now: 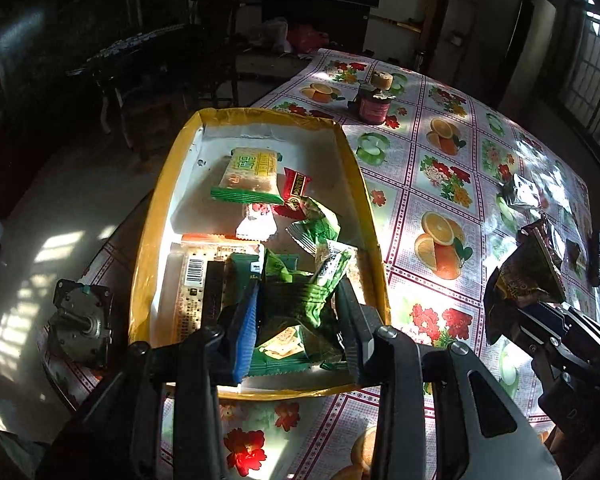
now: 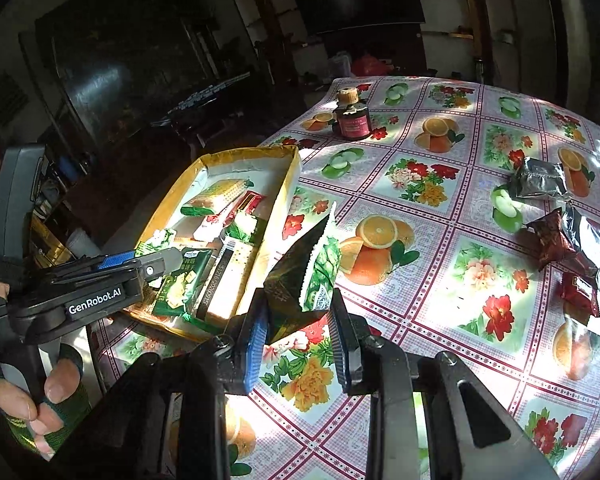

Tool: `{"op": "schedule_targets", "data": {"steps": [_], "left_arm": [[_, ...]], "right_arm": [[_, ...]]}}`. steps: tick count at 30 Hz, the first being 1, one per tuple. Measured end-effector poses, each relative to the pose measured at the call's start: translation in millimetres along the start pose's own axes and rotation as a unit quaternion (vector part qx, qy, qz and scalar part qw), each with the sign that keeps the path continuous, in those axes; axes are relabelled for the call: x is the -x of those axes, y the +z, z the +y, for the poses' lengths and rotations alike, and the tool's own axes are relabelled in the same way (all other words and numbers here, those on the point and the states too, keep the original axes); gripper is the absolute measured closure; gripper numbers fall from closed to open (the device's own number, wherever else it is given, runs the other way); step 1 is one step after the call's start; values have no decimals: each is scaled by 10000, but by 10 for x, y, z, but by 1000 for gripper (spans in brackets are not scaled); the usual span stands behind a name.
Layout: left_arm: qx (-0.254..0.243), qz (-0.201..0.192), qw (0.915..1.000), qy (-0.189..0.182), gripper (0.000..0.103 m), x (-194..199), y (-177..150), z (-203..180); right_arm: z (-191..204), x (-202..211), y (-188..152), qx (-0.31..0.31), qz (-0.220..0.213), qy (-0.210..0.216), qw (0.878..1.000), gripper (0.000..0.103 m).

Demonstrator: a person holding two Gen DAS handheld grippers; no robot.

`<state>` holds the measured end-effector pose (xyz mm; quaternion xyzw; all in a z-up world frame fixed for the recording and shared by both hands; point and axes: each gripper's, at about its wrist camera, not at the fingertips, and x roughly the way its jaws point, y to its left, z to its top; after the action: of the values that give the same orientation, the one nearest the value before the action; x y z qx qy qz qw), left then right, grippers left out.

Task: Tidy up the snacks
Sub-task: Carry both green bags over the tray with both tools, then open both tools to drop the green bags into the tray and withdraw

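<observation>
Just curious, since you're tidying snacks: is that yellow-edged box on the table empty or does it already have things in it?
Partly filled. Several wrapped snacks lie on the floor of the yellow-edged box, though some white bottom still shows.

A box [image 1: 260, 114] sits at the left edge of the table [image 1: 440, 184], with snack packets [image 1: 248, 176] piled inside it. Far behind the box, toward the table's far edge, a small jar [image 2: 352, 114] stands upright. Well to the right, loose packets [image 2: 540, 180] lie scattered on the table. Left of the box, near the table's edge, rests a small motor [image 1: 80, 320].
</observation>
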<state>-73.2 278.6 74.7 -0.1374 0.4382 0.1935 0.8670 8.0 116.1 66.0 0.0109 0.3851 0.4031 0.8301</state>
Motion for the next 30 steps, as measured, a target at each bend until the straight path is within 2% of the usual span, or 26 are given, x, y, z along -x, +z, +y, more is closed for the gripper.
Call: {"op": "schedule_targets", "data": {"steps": [6,14,24,30], "left_arm": [[225,135,9996,77,64,-142,34,241],[261,226,9993,106,64,-284,97,340],[256,349,9990,98,63,-453,144,404],[256,318,9991,137,55,-466,146,425]], "right_arm": [[227,-354,210,84,158,507,9986,75],[410,-855,506,120,336,761,9965,74],[530,-1333,683,342,577,669,9955,74],[542,-1403,620,529,745,524,9944,72]]}}
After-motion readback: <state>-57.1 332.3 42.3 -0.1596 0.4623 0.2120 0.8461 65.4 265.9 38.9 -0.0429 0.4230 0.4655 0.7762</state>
